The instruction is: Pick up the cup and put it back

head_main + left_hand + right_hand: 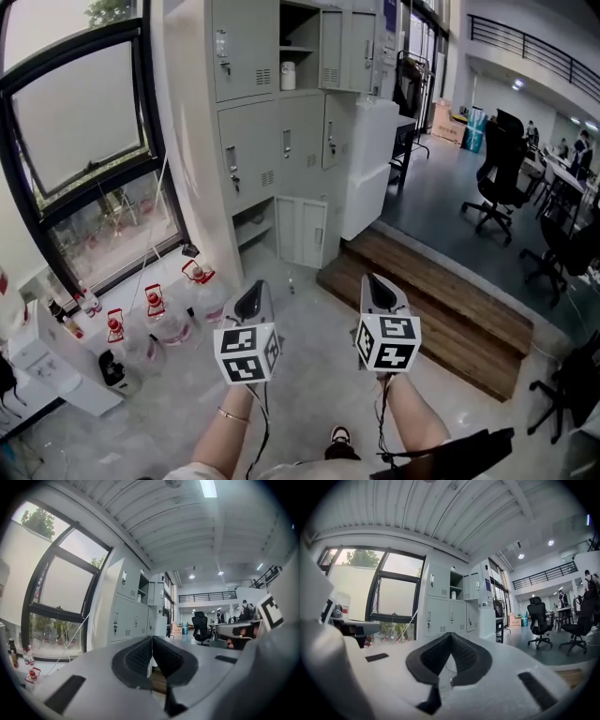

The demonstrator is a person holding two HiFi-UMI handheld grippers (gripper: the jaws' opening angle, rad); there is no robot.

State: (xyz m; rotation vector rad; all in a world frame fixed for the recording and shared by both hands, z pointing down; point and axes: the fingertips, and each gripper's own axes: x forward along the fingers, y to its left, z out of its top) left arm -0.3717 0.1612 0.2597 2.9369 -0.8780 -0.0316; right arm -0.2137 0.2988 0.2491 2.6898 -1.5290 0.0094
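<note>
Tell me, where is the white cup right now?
In the head view the white cup stands inside an open upper compartment of the grey lockers, near the top centre, to the right of the big window.

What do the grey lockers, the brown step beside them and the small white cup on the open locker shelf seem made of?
Grey lockers: probably painted sheet metal, matte; vent slots and key locks show.
Brown step: wood or wood-look boards, faintly glossy, with plank lines.
Small white cup: smooth, ceramic or plastic; too small to tell.
</note>
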